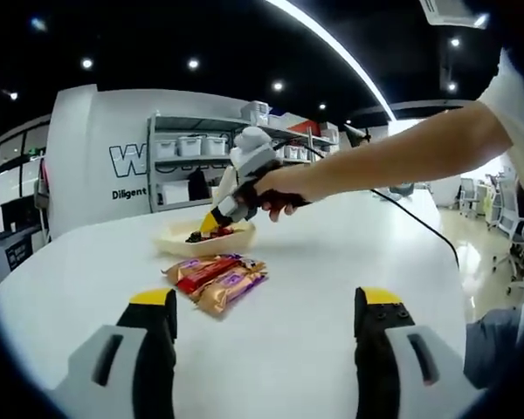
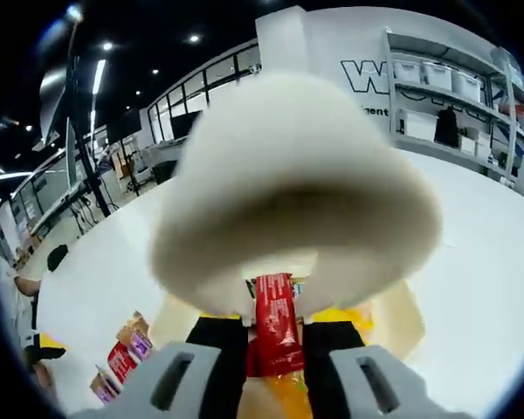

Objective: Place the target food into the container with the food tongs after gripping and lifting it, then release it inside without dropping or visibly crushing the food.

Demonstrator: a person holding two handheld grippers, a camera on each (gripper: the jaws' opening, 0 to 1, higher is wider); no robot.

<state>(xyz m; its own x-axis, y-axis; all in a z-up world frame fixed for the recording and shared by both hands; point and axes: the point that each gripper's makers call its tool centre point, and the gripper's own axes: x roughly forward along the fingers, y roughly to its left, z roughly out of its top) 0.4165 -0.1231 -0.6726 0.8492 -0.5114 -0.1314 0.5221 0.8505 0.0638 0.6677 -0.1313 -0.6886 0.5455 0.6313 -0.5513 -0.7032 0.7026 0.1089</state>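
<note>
Right gripper (image 1: 217,220) is lowered over the tray (image 1: 208,240) and closed on a red bar (image 2: 275,321), presumably for release inside. Left gripper (image 1: 266,316) waits wide open, holding nothing, above the counter (image 1: 332,253). Spare bars (image 1: 217,279) lie just beside the tray.

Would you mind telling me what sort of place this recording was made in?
Probably an open-plan office or lab: a large white table, metal shelving with storage bins against a lettered wall, glass partitions and office chairs at the side.
</note>
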